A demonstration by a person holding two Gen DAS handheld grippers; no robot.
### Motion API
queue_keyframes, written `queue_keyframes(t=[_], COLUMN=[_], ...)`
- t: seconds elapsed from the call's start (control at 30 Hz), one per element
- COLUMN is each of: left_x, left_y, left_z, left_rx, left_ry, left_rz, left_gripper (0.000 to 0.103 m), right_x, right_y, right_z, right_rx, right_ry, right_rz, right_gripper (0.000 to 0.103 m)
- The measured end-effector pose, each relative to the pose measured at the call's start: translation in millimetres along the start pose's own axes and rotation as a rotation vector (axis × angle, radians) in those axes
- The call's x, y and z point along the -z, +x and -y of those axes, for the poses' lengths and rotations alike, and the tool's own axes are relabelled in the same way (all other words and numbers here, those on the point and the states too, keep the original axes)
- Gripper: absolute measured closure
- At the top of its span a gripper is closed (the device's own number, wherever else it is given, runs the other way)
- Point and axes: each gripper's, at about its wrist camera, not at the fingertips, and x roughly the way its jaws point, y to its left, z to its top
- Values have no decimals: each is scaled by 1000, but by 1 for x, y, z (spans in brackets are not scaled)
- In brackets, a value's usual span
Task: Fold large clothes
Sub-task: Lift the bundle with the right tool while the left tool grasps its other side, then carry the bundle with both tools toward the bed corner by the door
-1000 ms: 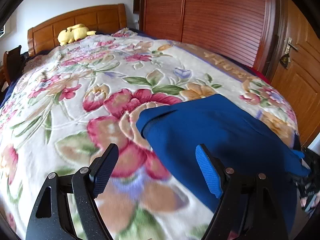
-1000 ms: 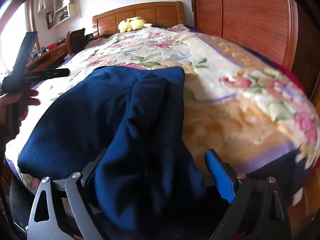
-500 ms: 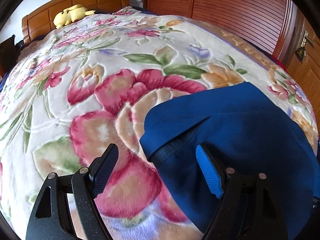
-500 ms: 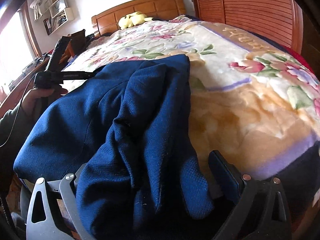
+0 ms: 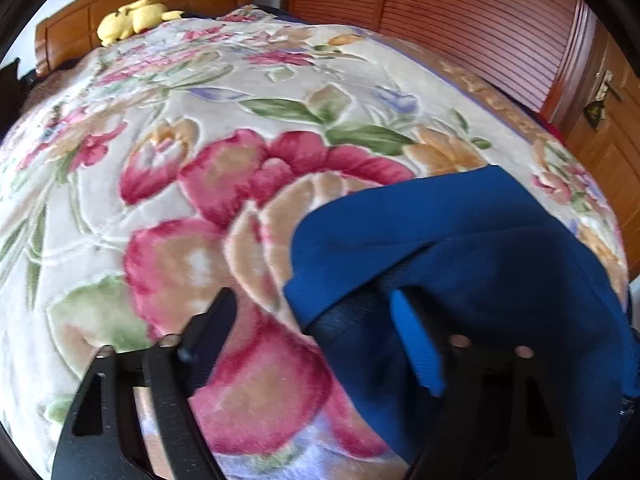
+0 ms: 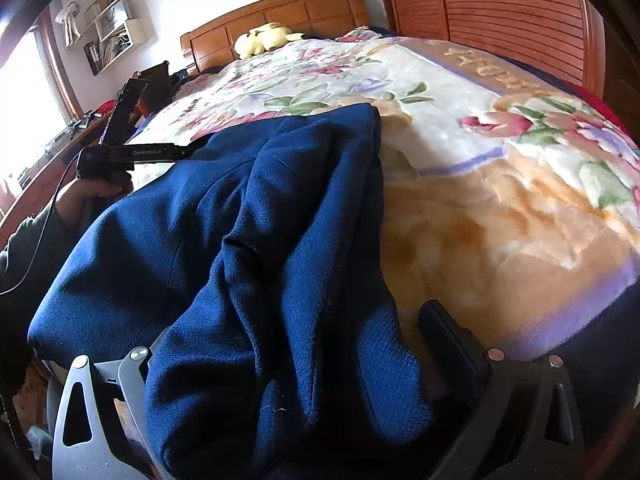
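- On the bed's floral blanket (image 5: pixel 168 208) lay the navy garment (image 6: pixel 224 216), spread near the foot edge, presumably so it could be folded flat.
- The left gripper (image 5: pixel 312 328) hovered low over the garment's folded corner, its jaws closing with that edge between them but not yet pinched, apparently to lift the edge for a fold.
- The right gripper (image 6: pixel 288 344) stood wide with bunched cloth draped over and between its jaws; whether the fingers pressed on the cloth I cannot tell.
- A yellow plush toy (image 5: pixel 132 18) sat by the headboard (image 6: pixel 276 10), well clear.
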Motion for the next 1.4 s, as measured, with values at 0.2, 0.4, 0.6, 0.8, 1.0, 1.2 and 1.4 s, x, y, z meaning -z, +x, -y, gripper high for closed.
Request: queue_keyframes(t=[0.2,0.4,0.6,0.8,1.0,1.2,1.4], left_x=[0,-2,-8,-25,-60,-119,-179], left_y=[-5,-18,-49,-90,-120,-114,-87], left_z=[1,7,19,53,103,188,292], left_rx=[39,9,-44,-89,-95,-9,134], left_ry=[-9,-3,23,100,164,243,320], left_rz=[-13,-2,75,159,267,353,395], left_gripper=[60,84,91,93,93,93,93], right_x=[0,-1,2,-7,-42,-88,-128], right_y=[-2,-7,-15,-40,-75,-135,-193], right_z=[0,-2,12,19,46,117,196], right_rx=[-5,-77,-237,-282,-187,26,307], right_ry=[13,19,81,57,-51,-128,-168], right_rz=[-22,-46,-11,135,272,370,362], right_gripper=[3,39,65,73,74,74,74])
